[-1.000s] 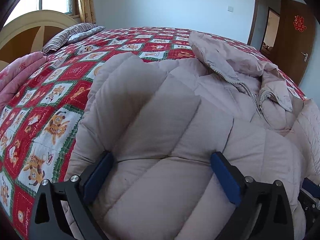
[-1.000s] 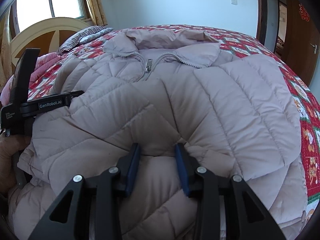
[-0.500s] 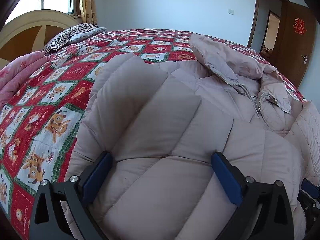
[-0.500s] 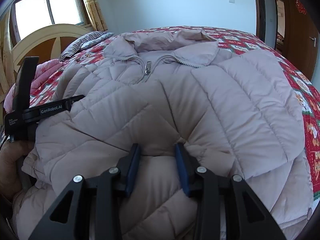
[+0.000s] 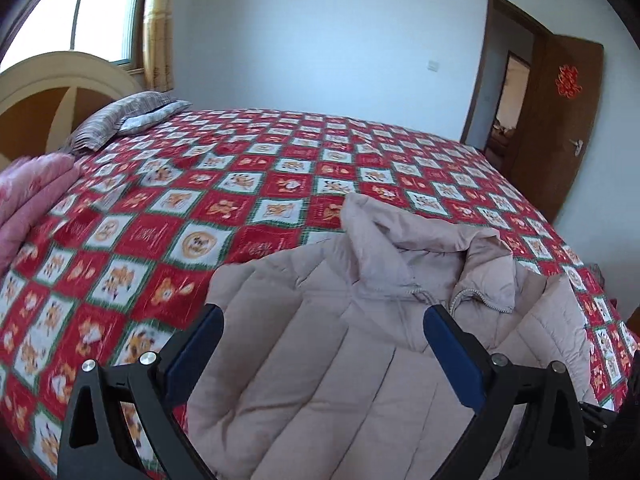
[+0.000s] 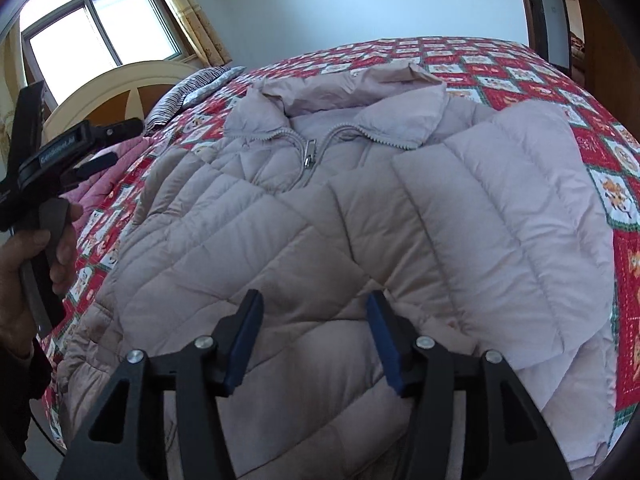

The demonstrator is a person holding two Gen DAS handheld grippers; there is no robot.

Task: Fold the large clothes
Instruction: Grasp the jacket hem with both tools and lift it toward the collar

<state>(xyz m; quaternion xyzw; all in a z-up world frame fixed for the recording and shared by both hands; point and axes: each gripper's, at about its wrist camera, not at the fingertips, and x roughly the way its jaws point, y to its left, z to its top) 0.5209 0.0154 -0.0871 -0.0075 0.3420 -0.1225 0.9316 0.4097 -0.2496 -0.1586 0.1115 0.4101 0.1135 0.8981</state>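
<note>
A pale pink quilted puffer jacket (image 6: pixel 360 208) lies front up on the bed, collar toward the far side, zipper pull (image 6: pixel 309 157) at mid chest. Both sleeves are folded across the front. In the left wrist view the jacket (image 5: pixel 320 360) fills the lower middle. My left gripper (image 5: pixel 322 344) is open and empty, raised above the jacket's left side. It also shows at the left of the right wrist view (image 6: pixel 72 148), held in a hand. My right gripper (image 6: pixel 314 332) is open just over the folded sleeves near the hem, holding nothing.
The bed carries a red, white and green patchwork quilt (image 5: pixel 240 192). A striped pillow (image 5: pixel 120 120) and a curved headboard (image 5: pixel 52 92) are at the left. A folded pink blanket (image 5: pixel 28 196) lies at the left edge. A brown door (image 5: pixel 560 120) stands at the right.
My right gripper has opened and let go of the sleeve fabric it pinched. My left gripper has lifted up and back off the jacket, still open. Both views have tilted upward.
</note>
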